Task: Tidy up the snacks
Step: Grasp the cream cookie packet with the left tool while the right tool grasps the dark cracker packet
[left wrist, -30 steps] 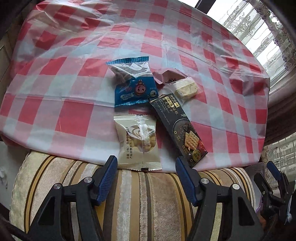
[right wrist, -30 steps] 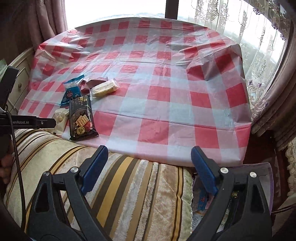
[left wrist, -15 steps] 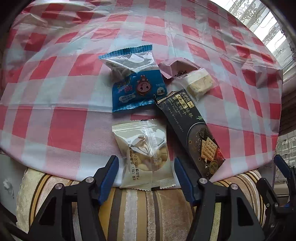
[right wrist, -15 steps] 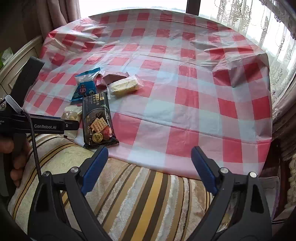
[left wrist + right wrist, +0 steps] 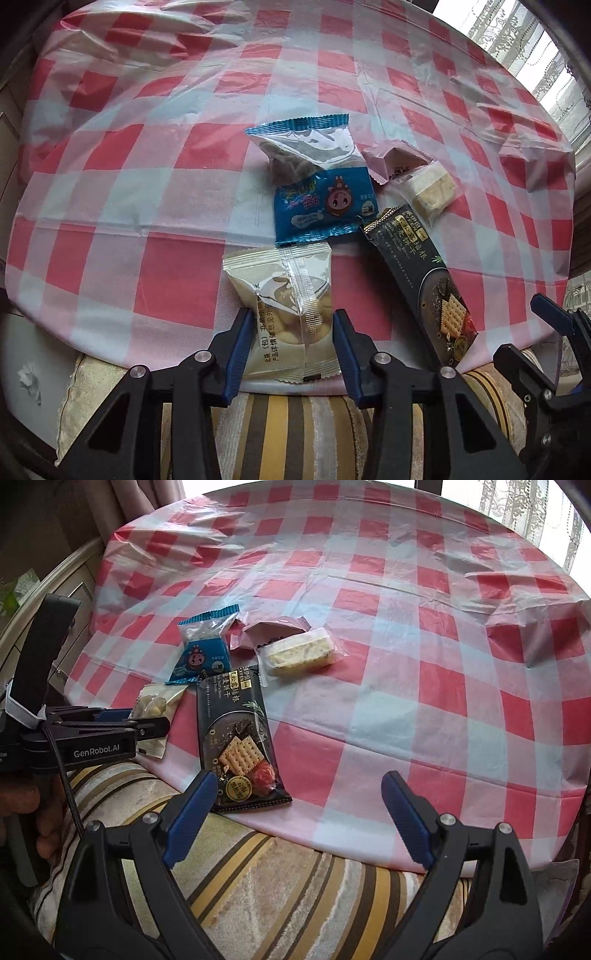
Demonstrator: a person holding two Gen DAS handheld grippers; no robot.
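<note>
Checked tablecloth (image 5: 155, 206) as landmark, black cracker pack (image 5: 236, 734) at its near edge, blue packet (image 5: 325, 206) behind, left gripper (image 5: 291, 354) closing around cream snack packet (image 5: 284, 306), right gripper (image 5: 295, 812) wide open, empty.

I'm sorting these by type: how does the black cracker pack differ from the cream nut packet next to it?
The black cracker pack is long, narrow and opaque, while the cream nut packet is short, squarish and has a clear window. The cracker pack lies untouched and angled; the nut packet sits between the closing jaws of the left gripper. Both lie flat at the near edge of the checked tablecloth.
</note>
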